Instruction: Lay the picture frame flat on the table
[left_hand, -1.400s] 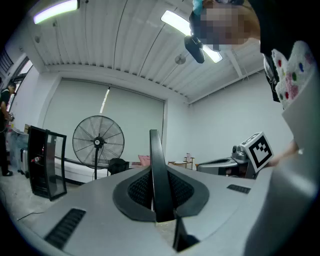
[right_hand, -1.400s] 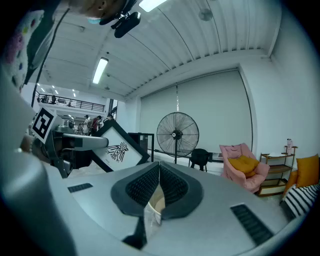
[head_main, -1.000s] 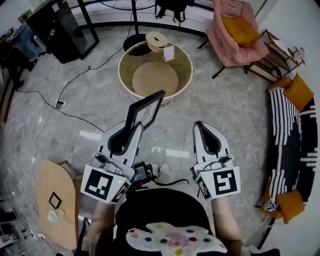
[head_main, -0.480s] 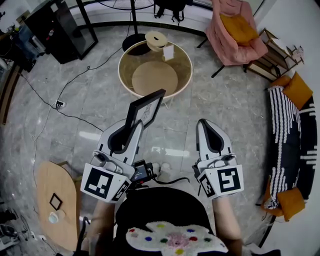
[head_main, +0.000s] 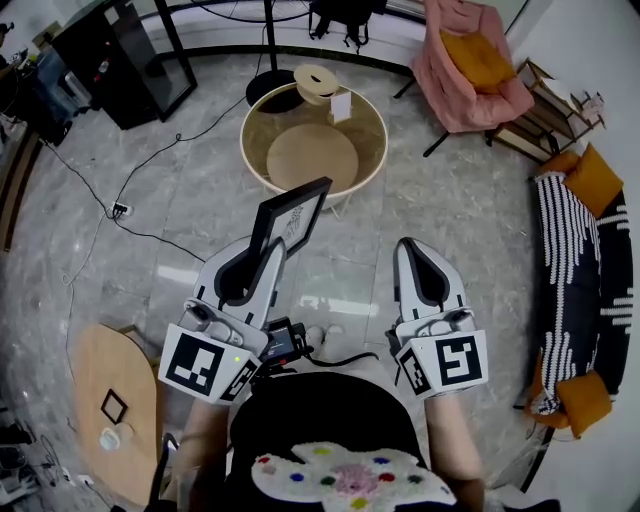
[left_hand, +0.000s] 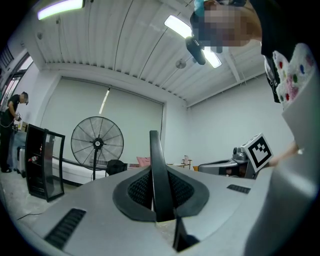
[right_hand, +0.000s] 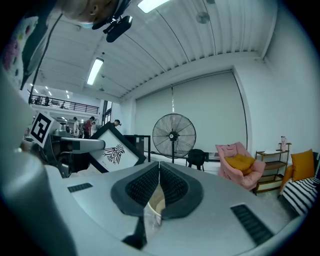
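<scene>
Plastic, smooth and pale grey, forms the rounded shells of both hand-held grippers. Each has black ribbed pads inside its jaws and a cube of black-and-white square markers at the rear.

The left gripper (head_main: 268, 256) is clamped on the picture frame (head_main: 293, 215). In the left gripper view the frame (left_hand: 155, 165) stands edge-on between the pads as a thin black bar, pressed on both faces. The right gripper (head_main: 412, 252) has its jaws pressed together with nothing between them. It sits beside the left one and apart from the frame.

The frame is a rectangle with a narrow matt black moulding around a white sheet that bears a black drawing of a winged insect. It is held in the air, tilted with one corner uppermost, over the glossy grey marbled floor (head_main: 150, 230). In the head view its top corner overlaps the near rim of the round table (head_main: 243, 130), and it does not lie on that table. The right gripper view shows its picture side (right_hand: 116, 152) at the left.

The round table shows a pale wooden disc inside a see-through amber wall. A cream round thing (head_main: 314, 80) and a small white box (head_main: 340, 104) stand at its far edge. Beyond it are a soft pink armchair (head_main: 470, 70) with a mustard cushion, a black-and-white striped sofa (head_main: 585, 270) and a wire-caged pedestal fan (right_hand: 173, 136).
</scene>
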